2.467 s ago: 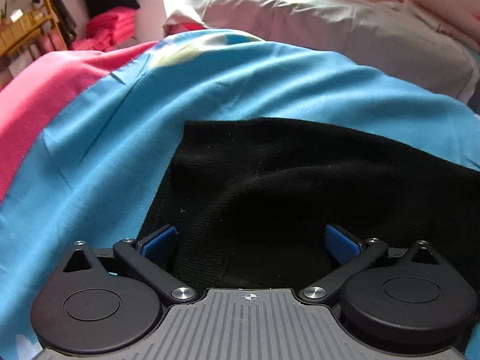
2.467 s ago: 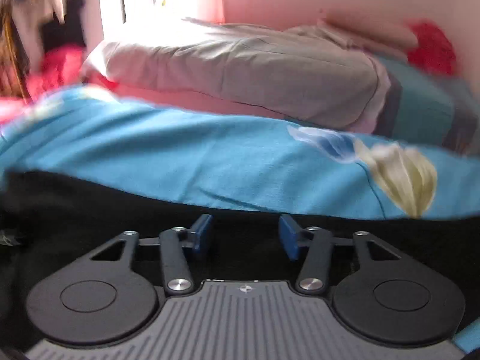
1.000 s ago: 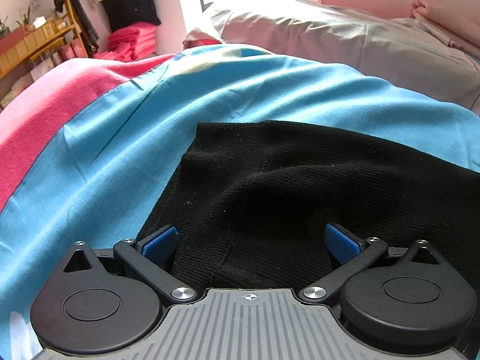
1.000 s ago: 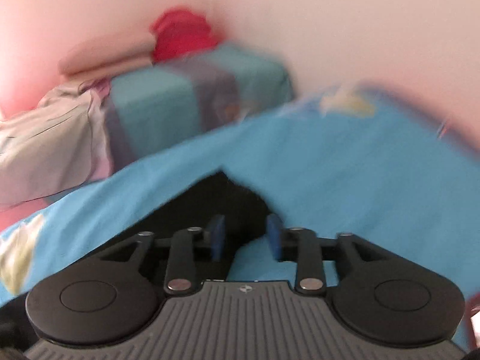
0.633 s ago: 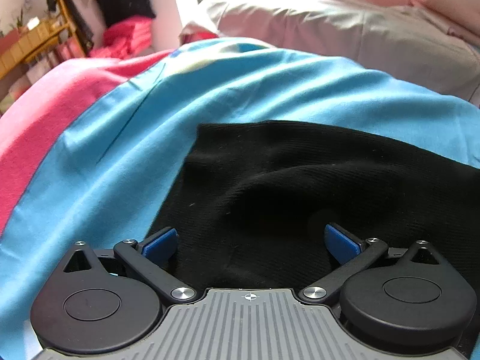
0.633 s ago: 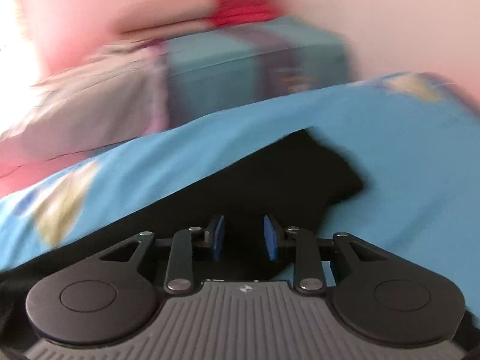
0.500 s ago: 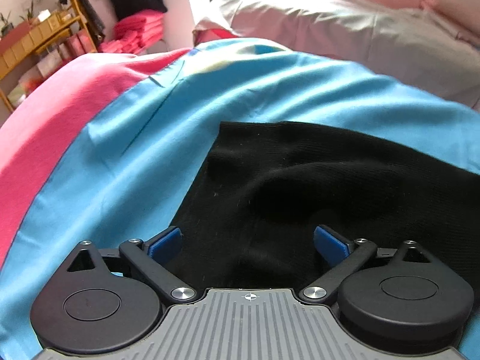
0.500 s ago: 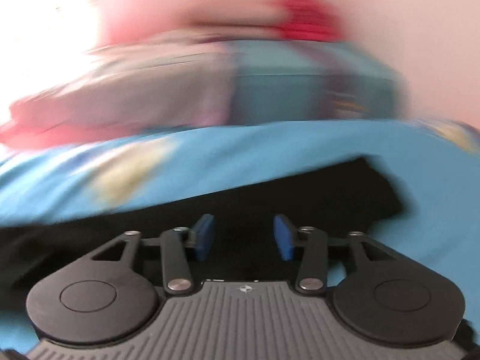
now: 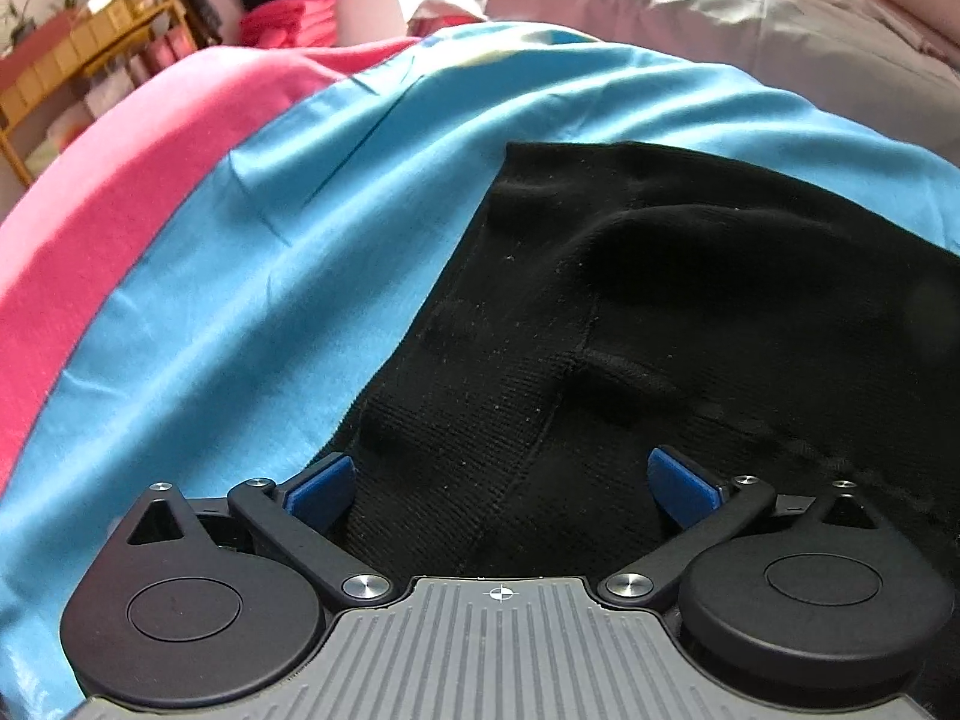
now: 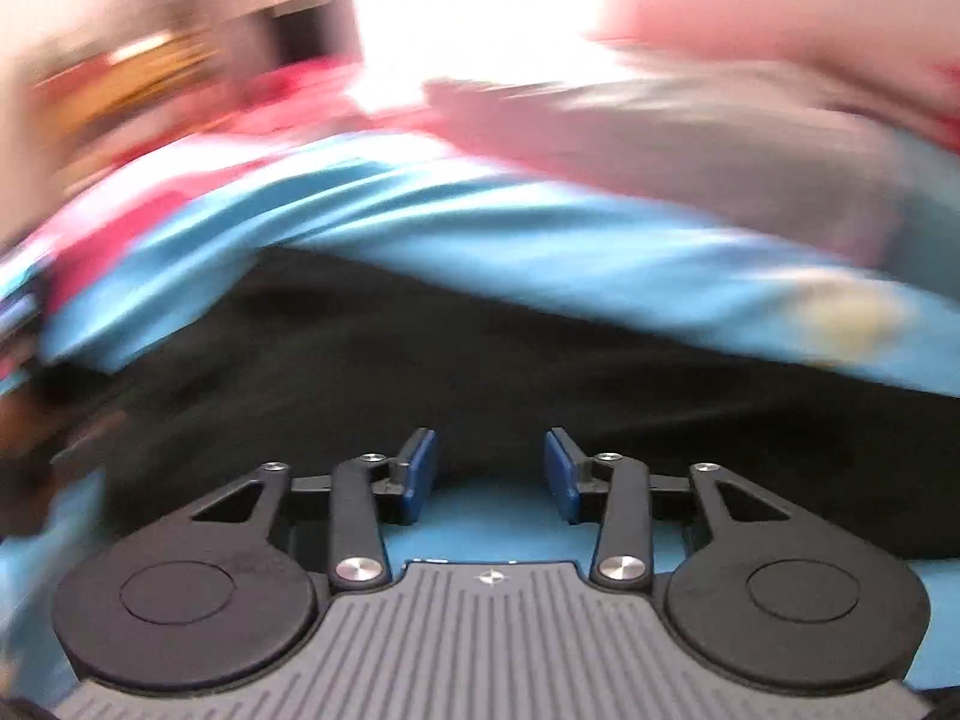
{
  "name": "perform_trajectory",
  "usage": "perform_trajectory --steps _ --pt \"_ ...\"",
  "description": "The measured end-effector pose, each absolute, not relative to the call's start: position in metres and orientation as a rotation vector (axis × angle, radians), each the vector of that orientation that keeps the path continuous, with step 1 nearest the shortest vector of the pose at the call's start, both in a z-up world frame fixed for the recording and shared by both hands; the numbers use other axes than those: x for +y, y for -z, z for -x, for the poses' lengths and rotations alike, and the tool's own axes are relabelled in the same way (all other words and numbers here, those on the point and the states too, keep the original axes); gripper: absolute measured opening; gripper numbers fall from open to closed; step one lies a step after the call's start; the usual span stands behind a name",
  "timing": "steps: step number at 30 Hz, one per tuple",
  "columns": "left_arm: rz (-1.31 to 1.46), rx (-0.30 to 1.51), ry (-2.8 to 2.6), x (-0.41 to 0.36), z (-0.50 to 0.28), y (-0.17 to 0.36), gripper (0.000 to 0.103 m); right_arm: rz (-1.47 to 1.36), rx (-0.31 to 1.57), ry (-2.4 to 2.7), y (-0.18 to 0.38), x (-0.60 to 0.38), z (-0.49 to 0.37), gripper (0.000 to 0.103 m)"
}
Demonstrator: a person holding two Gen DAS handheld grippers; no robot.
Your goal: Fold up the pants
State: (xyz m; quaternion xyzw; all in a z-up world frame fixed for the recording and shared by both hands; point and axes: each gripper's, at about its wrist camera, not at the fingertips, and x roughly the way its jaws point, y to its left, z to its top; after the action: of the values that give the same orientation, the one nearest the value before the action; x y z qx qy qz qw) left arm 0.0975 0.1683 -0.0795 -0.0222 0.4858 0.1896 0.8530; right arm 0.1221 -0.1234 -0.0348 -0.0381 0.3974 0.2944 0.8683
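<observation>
The black knitted pants [image 9: 690, 324] lie spread on a bright blue bed sheet [image 9: 252, 276], directly ahead of and under both tools. The left hand-held gripper [image 9: 501, 480] hangs over the garment with its blue-padded jaws spread wide; the black cloth fills the gap between them, but the pads do not press on it, so nothing is gripped. Ahead of it a raised seam [image 9: 576, 360] runs through the fabric, and the pants' corner lies further off, ahead and slightly to the left. Left of this tool, beyond the sheet, is a pink blanket [image 9: 102, 198]; far ahead lies a grey pillow [image 9: 690, 18].

The right hand-held gripper [image 10: 489, 474] is seen in a heavily blurred view. Its jaws have just been closing and now stand partly apart, with a clear gap between the blue pads. Blue sheet shows in that gap at the near edge of the pants [image 10: 480, 372], which stretch away just ahead; nothing is clamped.
</observation>
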Motion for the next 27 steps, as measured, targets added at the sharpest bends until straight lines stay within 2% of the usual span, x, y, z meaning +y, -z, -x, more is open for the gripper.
perform_trajectory --steps 3,4,5,10,13,14,15,18,20,23,25,27 --pt "0.045 1.014 -0.392 0.169 -0.096 0.080 0.103 0.159 0.986 -0.808 0.062 -0.076 -0.092 0.028" --pt "0.040 1.011 -0.386 0.169 -0.096 0.080 0.103 0.194 1.092 -0.802 0.079 -0.070 -0.085 0.028" --pt "0.038 1.014 -0.382 0.169 -0.095 0.080 0.103 0.151 1.074 -0.781 0.079 -0.077 -0.076 0.028" --pt "0.017 1.046 -0.396 0.168 -0.094 0.074 0.103 0.030 1.329 -0.801 0.051 -0.107 -0.092 0.027" --pt "-0.009 1.037 -0.400 0.158 -0.087 0.065 0.103 0.035 1.161 -0.603 0.031 -0.148 -0.101 0.035" --pt "-0.013 1.030 -0.401 0.154 -0.084 0.063 0.103 0.053 1.125 -0.524 0.032 -0.159 -0.101 0.044" --pt "-0.006 1.024 -0.402 0.150 -0.081 0.060 0.103 0.078 1.109 -0.434 0.037 -0.168 -0.101 0.045" --pt "0.002 1.027 -0.359 0.132 -0.075 0.057 0.103 0.110 1.216 -0.342 0.065 -0.192 -0.088 0.042" --pt "-0.030 1.041 -0.340 0.121 -0.076 0.061 0.103 0.175 1.201 -0.401 0.057 -0.198 -0.066 0.041" --pt "-0.063 1.088 -0.332 0.109 -0.078 0.070 0.103 -0.046 1.187 -0.384 0.039 -0.241 -0.056 0.039" --pt "-0.077 1.087 -0.334 0.107 -0.077 0.069 0.103 -0.167 1.089 -0.171 0.029 -0.288 -0.047 0.050" --pt "-0.079 1.095 -0.333 0.106 -0.075 0.068 0.103 -0.271 1.020 0.100 0.027 -0.340 -0.037 0.071"
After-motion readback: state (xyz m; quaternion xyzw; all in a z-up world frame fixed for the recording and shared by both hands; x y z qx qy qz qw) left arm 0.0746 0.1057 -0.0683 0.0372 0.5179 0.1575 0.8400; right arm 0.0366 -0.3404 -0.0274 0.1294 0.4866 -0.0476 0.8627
